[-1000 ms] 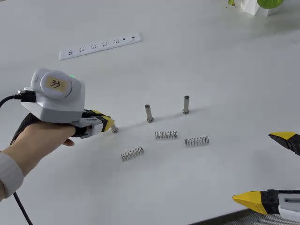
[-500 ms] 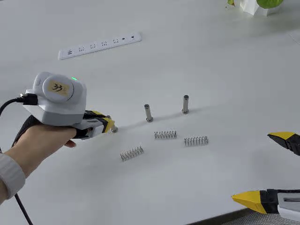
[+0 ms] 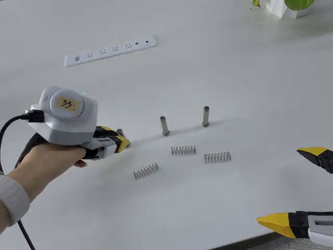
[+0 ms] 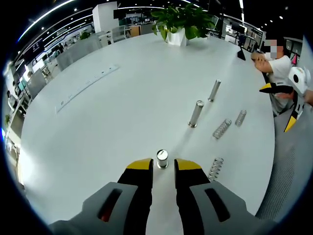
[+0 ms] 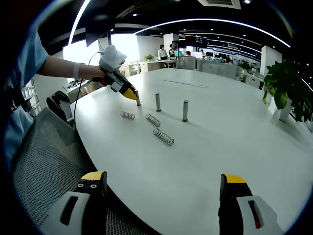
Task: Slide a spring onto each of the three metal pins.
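Three metal pins stand upright on the white desk (image 3: 218,62) in a loose row: the first pin (image 3: 120,132) at the tips of the left tongs (image 3: 124,140), the second pin (image 3: 164,126) beside it, and the third pin (image 3: 206,116) farthest along. Three springs lie flat on the desk in front of the pins, apart from them: the first spring (image 3: 145,171), the second spring (image 3: 183,150) and the third spring (image 3: 218,156).

In the left gripper view the left tongs stand narrowly parted, one yellow tip on each side of the first pin's head, with a sliver of desk showing on both sides. The right tongs (image 3: 280,186) hang over the desk's near edge, well apart from the pins, spread wide and holding nothing.

One white power strip (image 3: 111,50) lies farther back on the desk, and one potted plant (image 3: 285,5) stands at the far corner.
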The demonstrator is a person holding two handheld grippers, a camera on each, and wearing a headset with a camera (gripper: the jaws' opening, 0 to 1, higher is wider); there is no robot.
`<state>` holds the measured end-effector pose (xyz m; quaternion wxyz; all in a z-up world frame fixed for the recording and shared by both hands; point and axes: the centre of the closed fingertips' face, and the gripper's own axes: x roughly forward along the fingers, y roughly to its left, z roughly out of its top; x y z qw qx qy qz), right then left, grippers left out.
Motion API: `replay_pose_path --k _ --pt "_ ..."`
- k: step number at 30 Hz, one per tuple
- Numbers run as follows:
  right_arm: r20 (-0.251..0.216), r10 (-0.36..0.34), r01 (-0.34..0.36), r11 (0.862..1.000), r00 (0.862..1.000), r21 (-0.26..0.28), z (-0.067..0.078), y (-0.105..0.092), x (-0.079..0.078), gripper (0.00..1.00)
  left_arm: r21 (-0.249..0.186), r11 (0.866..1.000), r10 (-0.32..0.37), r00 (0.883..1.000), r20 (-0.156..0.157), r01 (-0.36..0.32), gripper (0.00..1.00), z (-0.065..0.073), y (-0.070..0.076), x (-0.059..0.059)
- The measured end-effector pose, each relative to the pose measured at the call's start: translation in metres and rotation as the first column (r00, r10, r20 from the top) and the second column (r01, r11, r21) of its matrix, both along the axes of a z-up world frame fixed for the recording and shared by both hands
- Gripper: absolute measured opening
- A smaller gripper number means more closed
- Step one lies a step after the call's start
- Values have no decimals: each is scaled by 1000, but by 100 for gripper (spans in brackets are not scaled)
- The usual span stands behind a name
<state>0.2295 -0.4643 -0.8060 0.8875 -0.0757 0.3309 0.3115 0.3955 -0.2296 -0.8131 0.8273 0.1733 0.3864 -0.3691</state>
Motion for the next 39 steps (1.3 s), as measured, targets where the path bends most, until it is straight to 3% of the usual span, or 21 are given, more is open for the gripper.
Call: replay_pose_path --k 2,6,10,15,21,22,23,25,29,39 --pt "1 0 0 1000 1000 -1 0 0 0 96 6 1000 3 1000 7 -3 22 -1 1 1" --pt "1 0 0 1000 1000 -1 0 0 0 96 -10 1000 4 1000 9 -4 26 -1 0 0" --pt "-1 1 -1 1000 1000 -2 0 -1 0 96 0 1000 -1 1000 27 1 42 -4 0 0" --pt "1 1 -1 1000 1000 -2 0 -1 0 96 -27 1000 3 999 39 -2 54 -3 -2 0" --pt "6 1 -1 1000 1000 -3 1 -2 0 97 -54 999 7 998 59 -3 76 -3 -5 -2" --pt "6 1 -1 1000 1000 -3 1 -2 0 97 -41 999 12 996 88 -8 80 -3 -3 1" --pt "6 1 -1 1000 1000 -4 1 -2 0 97 -49 999 5 995 96 0 86 -2 -4 1" --pt "10 2 -2 1000 1000 -4 1 -2 1 98 -67 998 19 996 93 -13 93 -1 -4 0" --pt "15 1 -1 1000 1000 -6 2 -3 2 99 -85 996 9 997 76 -2 99 -3 -5 -4" --pt "26 6 -6 1000 1000 -9 5 -3 7 99 -120 993 30 998 60 -22 99 0 -1 -11"
